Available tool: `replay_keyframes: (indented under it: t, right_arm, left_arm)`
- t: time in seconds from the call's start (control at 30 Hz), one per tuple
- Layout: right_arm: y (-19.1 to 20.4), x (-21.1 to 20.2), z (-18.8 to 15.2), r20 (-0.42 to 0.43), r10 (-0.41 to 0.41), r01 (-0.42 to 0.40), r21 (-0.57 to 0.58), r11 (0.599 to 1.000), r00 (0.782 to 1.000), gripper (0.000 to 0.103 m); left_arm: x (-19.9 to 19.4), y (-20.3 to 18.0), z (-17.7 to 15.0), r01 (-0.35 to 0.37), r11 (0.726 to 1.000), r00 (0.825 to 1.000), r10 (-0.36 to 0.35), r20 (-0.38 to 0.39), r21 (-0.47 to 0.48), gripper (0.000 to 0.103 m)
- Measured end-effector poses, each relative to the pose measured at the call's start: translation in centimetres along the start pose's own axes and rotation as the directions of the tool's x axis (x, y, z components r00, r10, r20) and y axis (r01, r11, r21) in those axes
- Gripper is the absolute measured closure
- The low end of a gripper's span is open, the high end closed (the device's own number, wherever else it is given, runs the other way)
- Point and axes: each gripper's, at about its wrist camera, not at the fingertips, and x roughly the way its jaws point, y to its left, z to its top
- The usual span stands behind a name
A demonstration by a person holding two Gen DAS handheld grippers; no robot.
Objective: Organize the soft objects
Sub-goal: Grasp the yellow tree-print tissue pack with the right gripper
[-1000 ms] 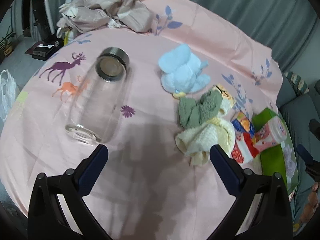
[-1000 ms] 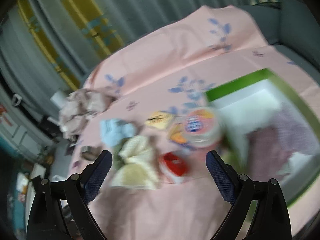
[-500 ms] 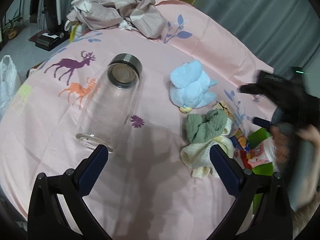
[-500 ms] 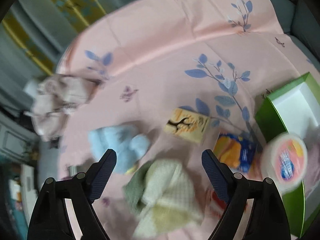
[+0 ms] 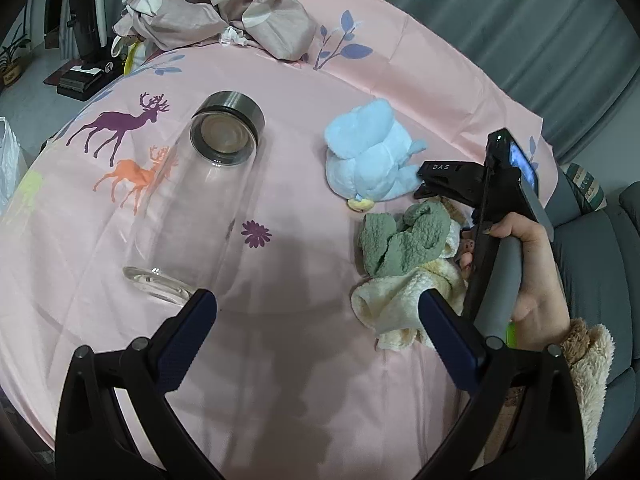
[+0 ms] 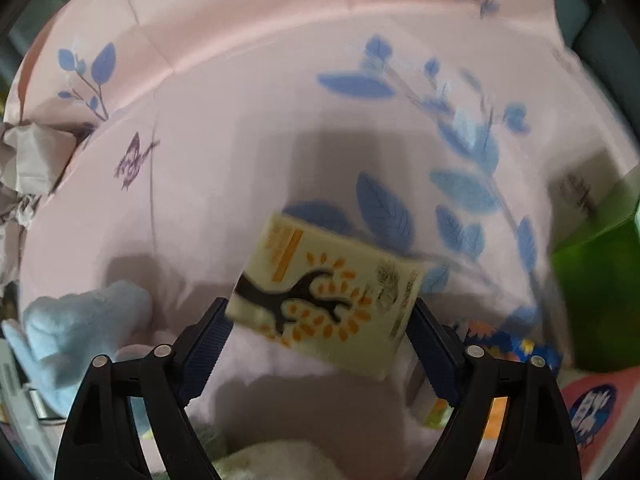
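1. 2 hand-held grippers are working over a pink-clothed surface (image 5: 280, 360); the left hand-held gripper (image 5: 316, 344) is hanging wide and empty, hardly shifted, near a glass bottle (image 5: 192, 208) that is lying on its side.
2. Change since a second ago: the right hand-held gripper (image 6: 320, 332) has swung in from the green box (image 6: 596, 292) side and dropped steeply toward the clutter, and the left view is now showing a hand (image 5: 528, 276) carrying it in beside the towels.
3. Its jaws are closing from near their widest, and a cream tissue pack (image 6: 328, 296) is sitting between them; pads are looking just beside the pack's ends, contact not confirmed through the blur.
4. Soft things are lying where they were: blue plush toy (image 5: 372, 152) beyond, green towel (image 5: 400, 240) draped on the cream towel (image 5: 400, 300), all touching or just beside each other.
5. Reading: the tissue pack is looking like the next pick, probably headed for the box; no towel or plush is being handled yet, so sorting seems to be early.
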Motion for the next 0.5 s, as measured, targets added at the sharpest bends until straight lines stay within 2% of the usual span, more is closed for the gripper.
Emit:
replay_keyframes:
  t: [0.07,0.17,0.33,0.4,0.5]
  right_arm:
    - [-0.1,-0.2,-0.3,0.022,0.006,-0.005,-0.008,1.0,1.0,0.022]
    - [-1.3,-1.3,-0.8,0.034,0.058,-0.058,0.015,0.998,0.998,0.023]
    - [-2.4,-6.8,-3.1,0.119,0.119,-0.114,-0.046,0.992,0.986,0.023]
    - [-3.2,-9.2,-4.6,0.133,0.194,-0.185,-0.077,0.98,0.972,0.023]
    - [-4.4,-11.7,-7.7,0.105,0.34,-0.329,-0.11,0.938,0.935,0.023]
  left_arm:
    - [0.1,0.1,-0.1,-0.003,1.0,1.0,0.003,-0.002,-0.003,0.003]
    - [-0.1,0.1,-0.1,-0.007,1.0,1.0,0.007,0.005,-0.007,0.003]
    - [-0.2,0.1,-0.2,-0.011,1.0,1.0,0.011,0.013,-0.009,0.003]
    - [-0.3,0.3,-0.2,-0.011,1.0,1.0,0.012,0.014,-0.02,0.003]
    - [-0.5,0.5,-0.3,-0.01,0.999,1.0,0.01,0.018,-0.031,0.003]
